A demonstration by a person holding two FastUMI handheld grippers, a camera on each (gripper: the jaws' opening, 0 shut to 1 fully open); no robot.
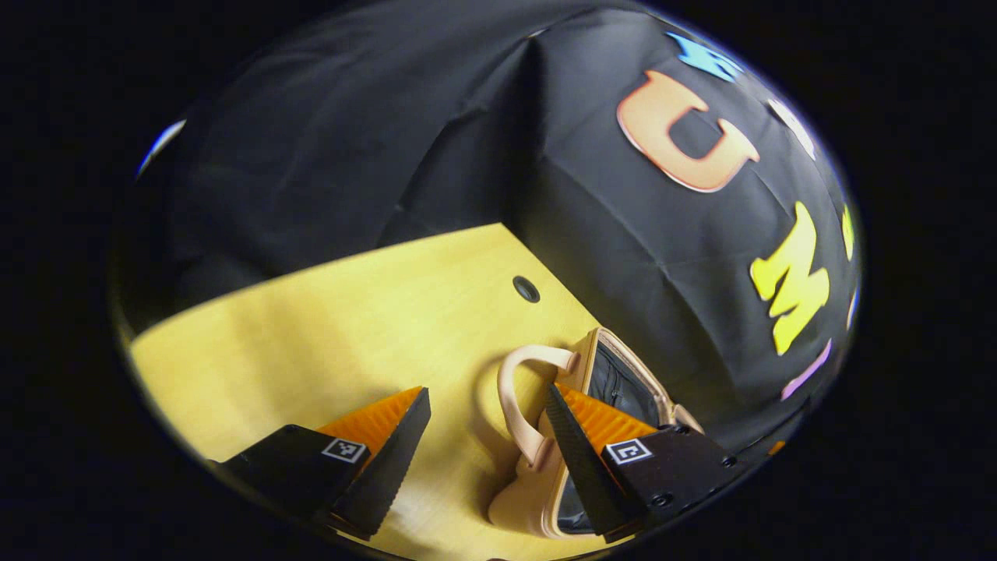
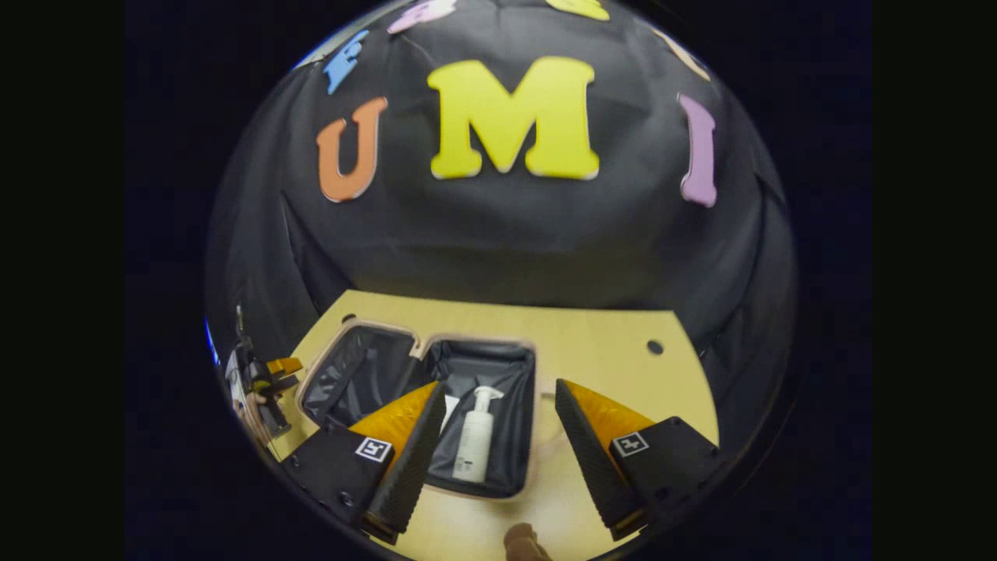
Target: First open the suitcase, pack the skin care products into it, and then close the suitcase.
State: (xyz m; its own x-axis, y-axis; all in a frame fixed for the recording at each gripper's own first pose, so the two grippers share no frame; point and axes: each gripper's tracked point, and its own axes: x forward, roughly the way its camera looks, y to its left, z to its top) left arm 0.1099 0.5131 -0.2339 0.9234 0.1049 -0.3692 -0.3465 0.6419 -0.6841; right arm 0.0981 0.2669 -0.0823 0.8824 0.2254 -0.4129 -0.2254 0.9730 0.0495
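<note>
The suitcase (image 2: 420, 405) lies flat and wide open on the pale wooden tabletop (image 2: 607, 343), its two dark-lined halves side by side with a beige rim around each. In the right-hand half a white pump bottle (image 2: 475, 436) lies on the lining, nozzle pointing toward the far wall; a sliver of something white sits just beside it on the left, mostly hidden behind a finger, so I cannot tell what it is. The right claw (image 2: 498, 436) hangs above the near edge of that half with its fingers spread apart and nothing between them. A small tan object (image 2: 523, 541) pokes up at the very near edge of the tabletop, too cut off to identify. From the left gripper view, the left claw (image 1: 487, 436) is likewise spread wide and empty, held low over the tabletop (image 1: 350, 327) just beside the suitcase (image 1: 623, 374); the case's beige carry handle (image 1: 518, 389) arches between its two fingers without either one clearly touching it. In the right gripper view that left claw (image 2: 273, 374), with a hand holding it, shows off the left side of the suitcase. A round dark hole (image 2: 655, 347) marks the tabletop toward the far right.
</note>
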